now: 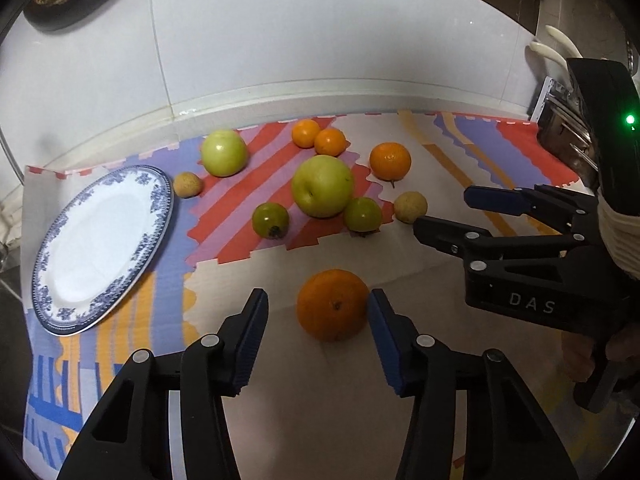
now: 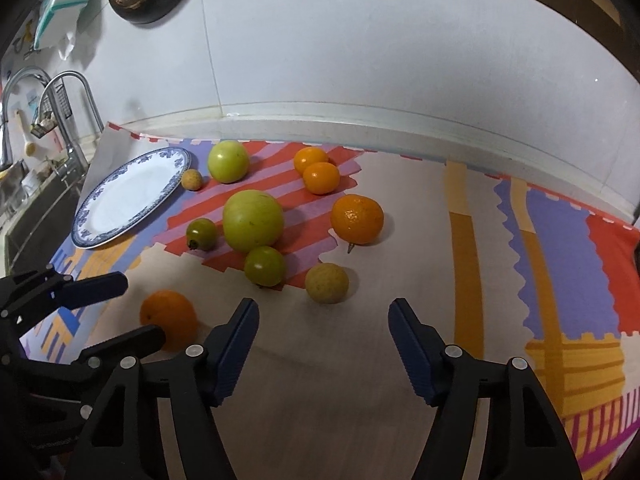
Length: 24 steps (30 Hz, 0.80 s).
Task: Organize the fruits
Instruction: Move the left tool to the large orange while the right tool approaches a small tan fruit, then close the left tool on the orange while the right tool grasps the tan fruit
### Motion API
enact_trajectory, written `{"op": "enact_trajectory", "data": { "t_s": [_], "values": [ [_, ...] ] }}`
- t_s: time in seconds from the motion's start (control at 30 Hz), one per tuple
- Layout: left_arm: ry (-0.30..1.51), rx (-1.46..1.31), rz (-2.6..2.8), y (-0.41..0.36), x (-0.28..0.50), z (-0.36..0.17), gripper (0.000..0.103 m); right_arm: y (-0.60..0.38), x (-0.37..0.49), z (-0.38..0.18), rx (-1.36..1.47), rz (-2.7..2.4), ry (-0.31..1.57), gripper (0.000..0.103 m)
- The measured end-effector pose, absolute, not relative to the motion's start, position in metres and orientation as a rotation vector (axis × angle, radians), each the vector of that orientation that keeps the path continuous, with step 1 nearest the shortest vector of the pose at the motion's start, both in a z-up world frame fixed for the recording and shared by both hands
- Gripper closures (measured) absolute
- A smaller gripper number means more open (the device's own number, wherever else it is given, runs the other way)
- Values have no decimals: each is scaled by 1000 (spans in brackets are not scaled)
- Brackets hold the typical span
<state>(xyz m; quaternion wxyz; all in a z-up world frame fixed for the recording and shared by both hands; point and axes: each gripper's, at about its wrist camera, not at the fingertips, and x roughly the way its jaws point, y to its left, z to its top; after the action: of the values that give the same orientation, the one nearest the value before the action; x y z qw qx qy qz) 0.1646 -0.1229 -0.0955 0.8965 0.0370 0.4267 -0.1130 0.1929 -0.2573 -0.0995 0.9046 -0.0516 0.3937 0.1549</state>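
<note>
Black right hand-held gripper (image 1: 440, 212) reads "DAS".

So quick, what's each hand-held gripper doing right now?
Left hand-held gripper: open, jaws around the orange, not gripping.
Right hand-held gripper: open, empty.

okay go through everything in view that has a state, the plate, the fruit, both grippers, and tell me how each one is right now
plate: empty, flat on the mat.
near orange: on the mat, between the left gripper's fingers.
left gripper: open around it, one pad touching.
right gripper: open, holding nothing.
other fruit: loose on the mat.
</note>
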Motion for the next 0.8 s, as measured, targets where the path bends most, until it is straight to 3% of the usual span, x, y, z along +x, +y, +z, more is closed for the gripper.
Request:
{"op": "enact_trajectory", "data": {
  "t_s": [0.43, 0.5, 0.8],
  "values": [
    [877, 28, -302, -128, 181, -100, 58, -253, 217, -115, -104, 335, 840, 49],
    [880, 25, -317, -130, 183, -102, 63, -254, 220, -118, -99, 338, 851, 53],
    [860, 23, -303, -129, 184, -98, 64, -252, 225, -123, -99, 350, 856, 71]
  ]
}}
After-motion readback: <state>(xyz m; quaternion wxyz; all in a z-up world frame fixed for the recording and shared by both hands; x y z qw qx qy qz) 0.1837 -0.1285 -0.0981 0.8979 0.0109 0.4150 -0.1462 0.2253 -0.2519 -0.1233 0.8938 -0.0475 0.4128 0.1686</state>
